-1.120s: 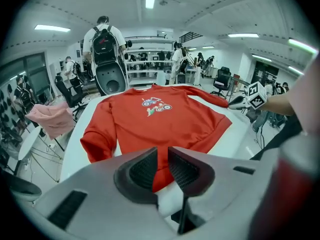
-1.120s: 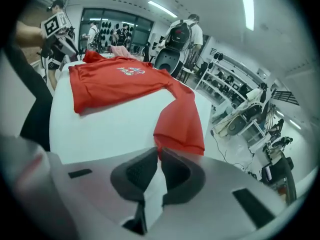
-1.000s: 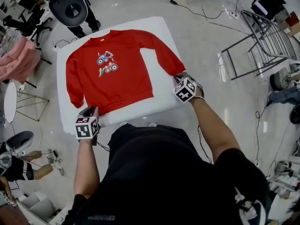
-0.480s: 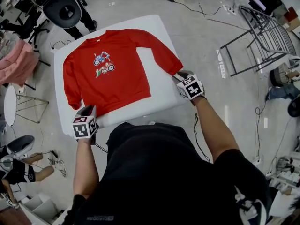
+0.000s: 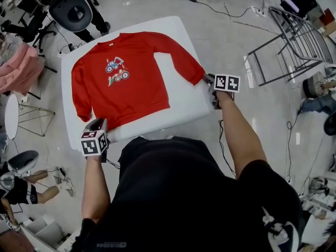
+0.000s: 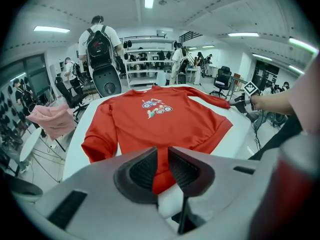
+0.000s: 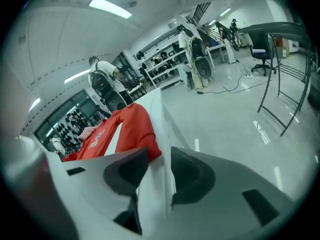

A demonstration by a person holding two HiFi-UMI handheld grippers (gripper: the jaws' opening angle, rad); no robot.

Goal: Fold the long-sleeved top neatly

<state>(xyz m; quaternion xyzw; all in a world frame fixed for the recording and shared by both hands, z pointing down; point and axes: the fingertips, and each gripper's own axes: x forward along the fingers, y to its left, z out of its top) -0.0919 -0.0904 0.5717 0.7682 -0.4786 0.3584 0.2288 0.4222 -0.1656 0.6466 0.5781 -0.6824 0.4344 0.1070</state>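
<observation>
A red long-sleeved top (image 5: 126, 77) with a vehicle print lies flat, face up, on the white table (image 5: 184, 106), both sleeves out. My left gripper (image 5: 98, 124) rests at the near left corner of the hem. In the left gripper view its jaws (image 6: 162, 154) stand slightly apart, and the red hem (image 6: 160, 119) shows in the gap without being pinched. My right gripper (image 5: 210, 80) hangs off the table's right edge beside the right cuff (image 5: 198, 76). Its jaws (image 7: 159, 156) are opening, with only the white table edge between them; the cuff (image 7: 145, 146) lies just past the left pad.
A black office chair (image 5: 76, 9) and a person's legs stand beyond the table's far left corner. Pink cloth (image 5: 21, 67) lies on a stand to the left. A metal rack (image 5: 294, 41) and cables are on the floor to the right.
The right gripper has let go of the cuff, rolled over and slid right, off the table's edge. The left gripper and the top have not moved.
</observation>
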